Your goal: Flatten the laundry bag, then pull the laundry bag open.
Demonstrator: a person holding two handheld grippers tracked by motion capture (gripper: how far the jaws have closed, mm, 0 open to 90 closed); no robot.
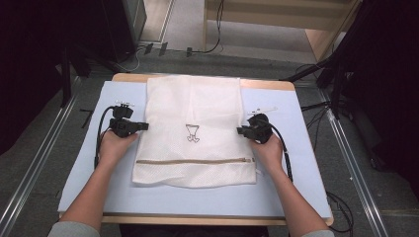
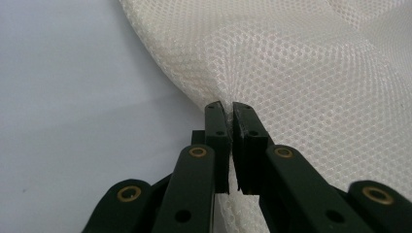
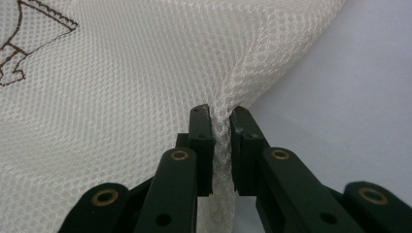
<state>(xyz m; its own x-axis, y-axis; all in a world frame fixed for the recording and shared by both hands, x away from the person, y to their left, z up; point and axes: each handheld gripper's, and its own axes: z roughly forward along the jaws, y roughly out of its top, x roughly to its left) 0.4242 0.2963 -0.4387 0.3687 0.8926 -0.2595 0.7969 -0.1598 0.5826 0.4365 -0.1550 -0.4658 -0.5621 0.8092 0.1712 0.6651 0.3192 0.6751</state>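
Observation:
A white mesh laundry bag (image 1: 192,111) lies flat on the pale blue mat (image 1: 276,192), with a brown zipper (image 1: 195,161) near its front and a small brown emblem (image 1: 192,133) at its middle. My left gripper (image 1: 143,126) is at the bag's left edge, shut on a pinch of mesh (image 2: 224,104). My right gripper (image 1: 241,131) is at the bag's right edge, likewise shut on a fold of mesh (image 3: 222,114). In the right gripper view the emblem (image 3: 19,43) shows at the upper left. A hand holds each gripper from below.
The mat covers a wooden table (image 1: 212,220) whose edge shows at front and back. Black cables (image 1: 101,133) trail from the grippers. Dark stands (image 1: 341,74) and floor cables (image 1: 197,49) surround the table, with metal rails (image 1: 34,163) on the floor at both sides.

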